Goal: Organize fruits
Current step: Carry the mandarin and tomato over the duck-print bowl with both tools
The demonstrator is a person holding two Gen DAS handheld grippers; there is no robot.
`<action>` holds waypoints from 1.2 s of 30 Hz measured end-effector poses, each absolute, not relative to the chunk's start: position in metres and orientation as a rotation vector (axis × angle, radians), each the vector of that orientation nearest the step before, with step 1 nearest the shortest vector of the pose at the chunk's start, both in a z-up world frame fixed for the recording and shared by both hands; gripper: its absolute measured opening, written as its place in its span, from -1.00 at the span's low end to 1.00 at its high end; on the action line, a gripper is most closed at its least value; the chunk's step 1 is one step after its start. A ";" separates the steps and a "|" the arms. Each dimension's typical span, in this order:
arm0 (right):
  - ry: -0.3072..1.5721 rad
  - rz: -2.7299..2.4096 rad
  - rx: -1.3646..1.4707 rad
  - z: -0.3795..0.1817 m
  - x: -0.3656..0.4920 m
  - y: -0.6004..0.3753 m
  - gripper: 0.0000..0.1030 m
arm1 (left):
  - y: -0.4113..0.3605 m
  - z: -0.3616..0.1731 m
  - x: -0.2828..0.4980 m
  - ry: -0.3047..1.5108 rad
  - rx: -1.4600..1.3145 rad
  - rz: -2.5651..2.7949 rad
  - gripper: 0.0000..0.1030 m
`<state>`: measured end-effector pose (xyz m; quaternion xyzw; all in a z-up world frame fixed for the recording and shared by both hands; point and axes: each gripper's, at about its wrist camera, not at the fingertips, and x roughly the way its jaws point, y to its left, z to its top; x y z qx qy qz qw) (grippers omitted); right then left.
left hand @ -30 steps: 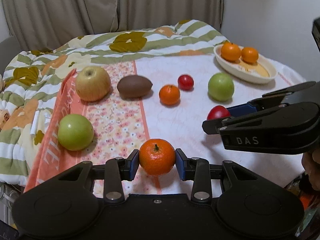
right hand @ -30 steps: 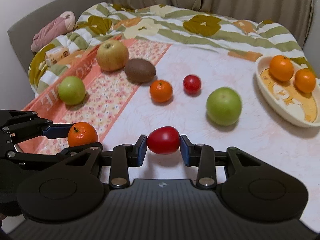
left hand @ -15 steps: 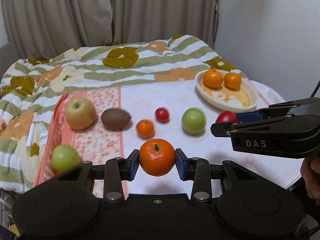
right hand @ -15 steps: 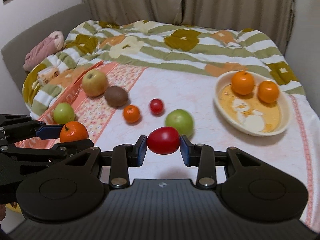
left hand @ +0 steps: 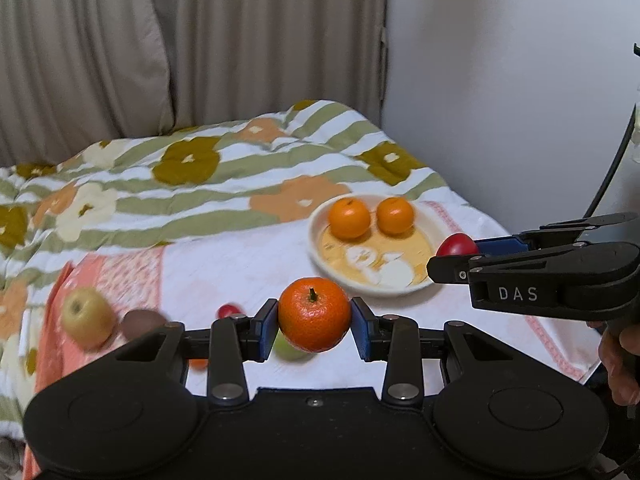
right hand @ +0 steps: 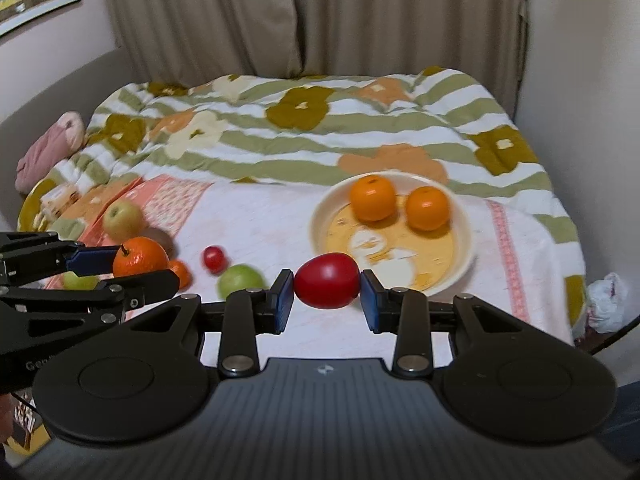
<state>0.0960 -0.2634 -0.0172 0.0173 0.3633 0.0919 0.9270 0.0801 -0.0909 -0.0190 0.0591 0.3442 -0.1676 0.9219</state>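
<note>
Nearest in the left wrist view, the left gripper (left hand: 315, 325) has its jaws clamped on a tangerine (left hand: 314, 314), stem up, held clear above the cloth. Nearest in the right wrist view, the right gripper (right hand: 327, 295) has its jaws clamped on a red tomato (right hand: 327, 279), also held in the air. The two grippers sit side by side, near each other but apart.

Beyond them lies a counter covered by a pale cloth (right hand: 264, 220). On its left part rest a green apple (right hand: 240, 280), a small red tomato (right hand: 214, 257), a small tangerine (right hand: 181, 273), a brown kiwi (left hand: 141, 322) and a yellow apple (right hand: 122, 220). Further right stands a shallow cream dish (right hand: 466, 240) holding two oranges (right hand: 373, 197) side by side. Behind everything a striped floral quilt (right hand: 312, 136) spreads below beige curtains (right hand: 304, 16).
</note>
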 end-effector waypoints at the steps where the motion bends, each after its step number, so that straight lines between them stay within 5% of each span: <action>1: 0.741 0.182 0.040 -0.016 0.099 -0.271 -0.02 | -0.097 -0.019 0.084 0.708 0.122 -0.353 -0.19; 36: 0.860 0.201 0.044 -0.101 0.248 -0.394 -0.02 | -0.256 -0.125 0.235 0.903 0.224 -0.387 -0.19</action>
